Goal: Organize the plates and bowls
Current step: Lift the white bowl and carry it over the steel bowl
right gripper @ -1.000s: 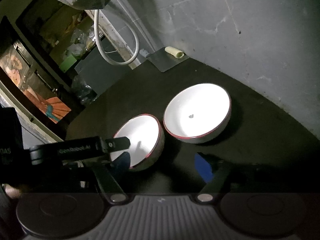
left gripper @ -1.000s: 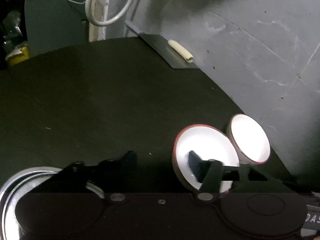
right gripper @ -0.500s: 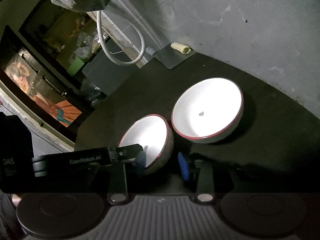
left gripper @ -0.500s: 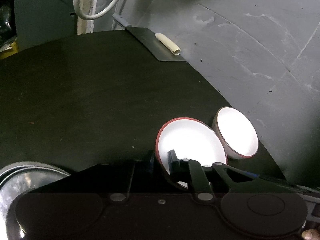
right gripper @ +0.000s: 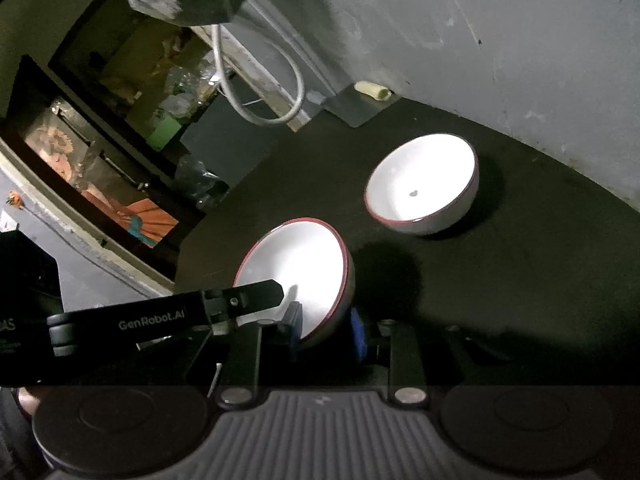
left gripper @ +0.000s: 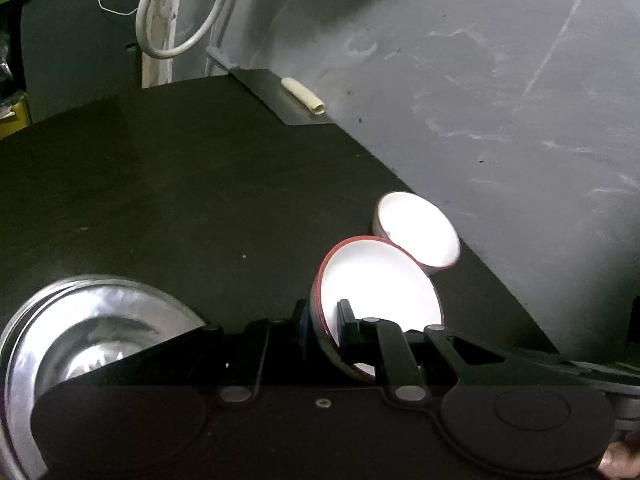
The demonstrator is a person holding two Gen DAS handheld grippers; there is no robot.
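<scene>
White near bowl (right gripper: 296,272) is sitting pinched at its rim by both the left gripper (left gripper: 322,326) and right gripper (right gripper: 326,328), whose jaws have just been closing; far bowl (right gripper: 424,188) is crowding the wall (right gripper: 500,40), steel plates (left gripper: 80,332) lying left on the black desk (left gripper: 180,184).

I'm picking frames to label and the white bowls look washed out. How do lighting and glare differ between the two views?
Left wrist view: both bowl insides are blown out, the held bowl and far bowl; the steel plates show glare. Right wrist view: gentler exposure, the far bowl's speck visible, and the held bowl casts a shadow on the dark table.
</scene>
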